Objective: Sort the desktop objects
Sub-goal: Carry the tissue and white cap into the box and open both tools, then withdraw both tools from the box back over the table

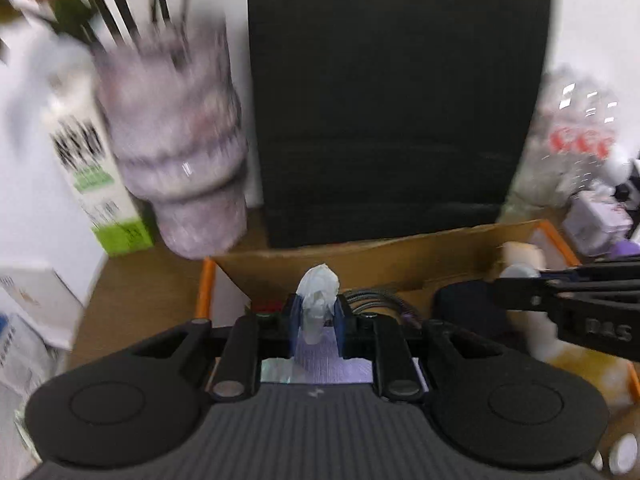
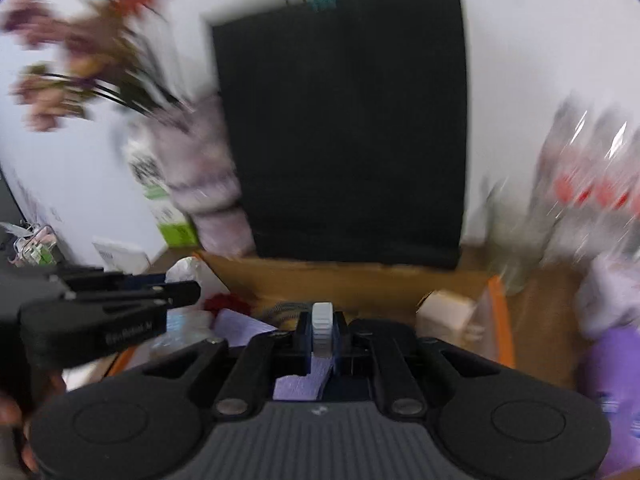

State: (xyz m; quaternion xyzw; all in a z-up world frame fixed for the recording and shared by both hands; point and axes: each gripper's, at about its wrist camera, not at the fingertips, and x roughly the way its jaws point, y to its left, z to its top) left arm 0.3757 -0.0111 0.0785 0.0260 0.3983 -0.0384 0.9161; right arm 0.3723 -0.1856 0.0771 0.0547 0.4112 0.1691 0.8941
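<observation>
Blur all round my tongs!
The vase [image 1: 176, 152] and flowers [image 2: 76, 52] smear, the carton's [image 1: 96, 184] print is unreadable, and the plastic bag [image 2: 592, 184] streaks off the edge.

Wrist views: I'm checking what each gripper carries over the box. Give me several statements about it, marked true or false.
1. The left gripper holds a crumpled white wad of paper or plastic between its fingers. True.
2. The right gripper is empty. False: it is shut on a small ribbed white piece.
3. A brown cardboard box with orange edges lies ahead of both grippers. True.
4. The large black panel lies flat inside the box. False: it stands upright behind it.
</observation>
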